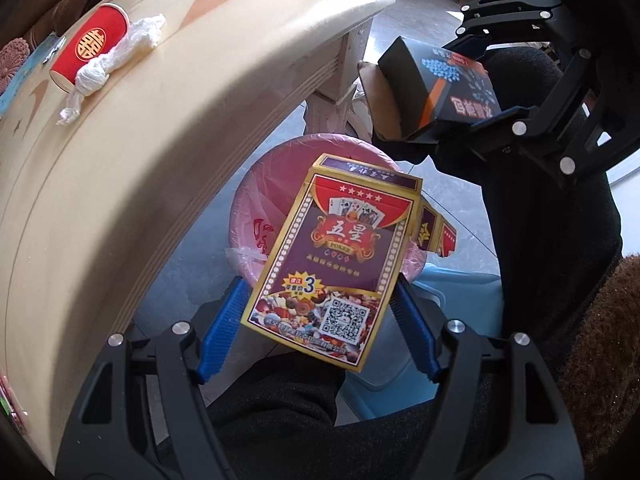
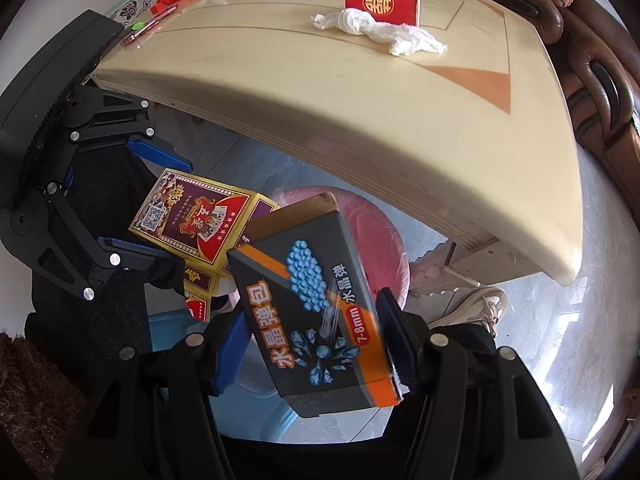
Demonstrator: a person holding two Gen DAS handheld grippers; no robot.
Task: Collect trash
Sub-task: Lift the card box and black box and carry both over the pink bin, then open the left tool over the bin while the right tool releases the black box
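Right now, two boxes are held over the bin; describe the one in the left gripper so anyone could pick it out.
Start at the cream table; beside its edge stands the pink-lined bin. Above it, the left gripper clamps the playing-card box. Unlike the dark grey, orange-striped box next to it, this one is purple and red with a gold border and a QR code.

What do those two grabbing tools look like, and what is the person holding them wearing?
Both are alike: the left gripper and right gripper have matte black angular plastic linkages joined by round silver pins, and each finger ends in a ribbed blue pad. No cables show. The person wears dark clothing, a fuzzy brown cuff and a pale sneaker.
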